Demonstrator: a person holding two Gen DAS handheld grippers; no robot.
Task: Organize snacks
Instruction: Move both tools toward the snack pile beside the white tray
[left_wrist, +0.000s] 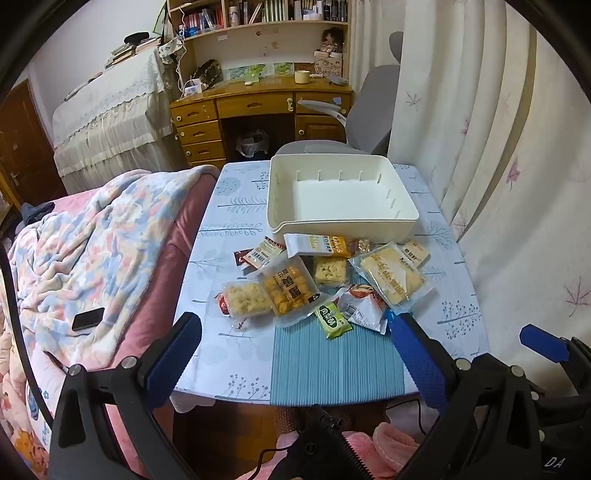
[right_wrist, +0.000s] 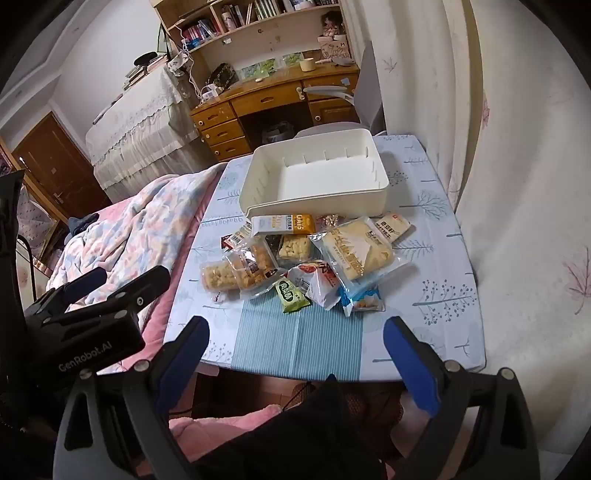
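A: Hovering near the table's front edge, the left gripper (left_wrist: 295, 332) and right gripper (right_wrist: 295, 332) both have jaws spread wide, holding nothing.

B: Snacks?

A: The snack packets (right_wrist: 295, 254) lie piled mid-table, w/ the empty white bin (right_wrist: 314, 177) just behind, touching a few.

Table (left_wrist: 436, 295): bed (left_wrist: 92, 258) at its left, curtain (left_wrist: 498, 147) at its right.
Storage bin (left_wrist: 402, 223): on table's far half.
Snack packets (left_wrist: 291, 288): clustered directly before the bin.
Desk (left_wrist: 258, 99): behind table.
Phone (left_wrist: 88, 318): on bed.
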